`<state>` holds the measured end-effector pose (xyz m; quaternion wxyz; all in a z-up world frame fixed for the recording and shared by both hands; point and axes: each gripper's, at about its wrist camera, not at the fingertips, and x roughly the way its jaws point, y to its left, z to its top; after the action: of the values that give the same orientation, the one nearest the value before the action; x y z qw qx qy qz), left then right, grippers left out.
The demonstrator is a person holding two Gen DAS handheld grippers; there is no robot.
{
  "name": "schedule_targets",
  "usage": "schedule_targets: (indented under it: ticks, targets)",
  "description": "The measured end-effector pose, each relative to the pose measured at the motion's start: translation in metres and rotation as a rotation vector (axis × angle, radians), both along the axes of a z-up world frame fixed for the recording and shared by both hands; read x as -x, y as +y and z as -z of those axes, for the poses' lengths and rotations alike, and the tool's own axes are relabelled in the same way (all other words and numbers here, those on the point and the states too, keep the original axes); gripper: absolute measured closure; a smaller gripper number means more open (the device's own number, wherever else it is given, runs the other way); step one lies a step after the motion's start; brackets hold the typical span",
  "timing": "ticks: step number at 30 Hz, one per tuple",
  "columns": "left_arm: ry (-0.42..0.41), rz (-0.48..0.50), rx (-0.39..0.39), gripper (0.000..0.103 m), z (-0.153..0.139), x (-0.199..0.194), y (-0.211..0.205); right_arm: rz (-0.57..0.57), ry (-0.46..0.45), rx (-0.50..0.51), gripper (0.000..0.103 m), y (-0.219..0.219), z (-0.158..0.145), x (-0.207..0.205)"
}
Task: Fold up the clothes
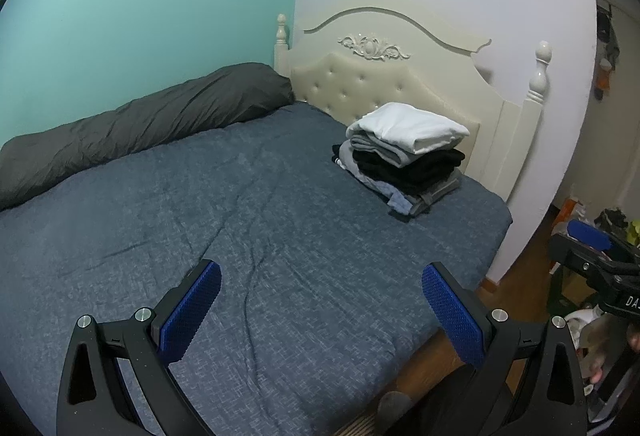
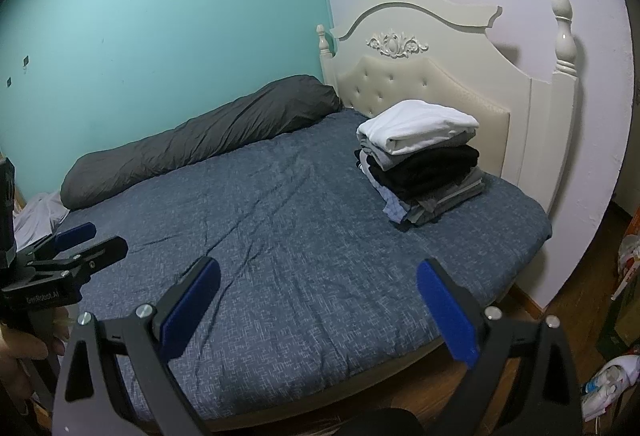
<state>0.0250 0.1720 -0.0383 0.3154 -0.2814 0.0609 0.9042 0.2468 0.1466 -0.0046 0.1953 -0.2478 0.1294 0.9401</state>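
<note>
Both grippers hang above the near edge of the bed with nothing between their fingers. My left gripper (image 1: 321,312) has its blue pads spread wide over the blue-grey bedspread (image 1: 240,220); my right gripper (image 2: 318,310) is spread just as wide, its right finger out past the mattress edge above the wooden floor (image 2: 576,300).

In the right wrist view I can see the left gripper at the near left, and a hand (image 2: 18,356) wrapped around its handle. In the left wrist view the right gripper shows at the far right edge.

At the far right of the bed, just beside the cream tufted headboard (image 1: 384,87), sits the stack of folded clothes (image 1: 404,159). A white garment (image 2: 416,125) lies on top, grey under it, then black pieces, with grey and pale blue fabric at the bottom. The stack is well apart from both grippers.

Along the far left side, against the teal wall (image 1: 140,3), a dark grey rolled duvet (image 1: 132,127) lies lengthwise. At its near end, in the right wrist view, some pale crumpled cloth (image 2: 38,211) shows at the bed's left edge.
</note>
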Motion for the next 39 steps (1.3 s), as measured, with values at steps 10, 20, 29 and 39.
schedule_targets:
  ticks: [10, 20, 29, 39]
  targets:
    - [-0.003, 0.006, -0.010, 0.000, -0.0016, -0.0011, 0.0008, 0.003, 0.002, -0.002, 0.004, 0.0022, -0.0018, -0.0018]
    - [0.002, 0.004, -0.009, 0.000, -0.0002, -0.0014, 0.0004, 0.004, 0.001, -0.002, 0.004, 0.0042, -0.0010, -0.0018]
    - [0.003, 0.004, -0.013, 0.000, -0.0006, -0.0018, 0.0004, 0.008, 0.001, -0.002, 0.004, 0.0045, -0.0011, -0.0029]
    - [0.004, -0.002, -0.011, 0.000, -0.0011, -0.0016, 0.0000, 0.012, 0.001, 0.002, 0.004, 0.0059, -0.0012, -0.0047]
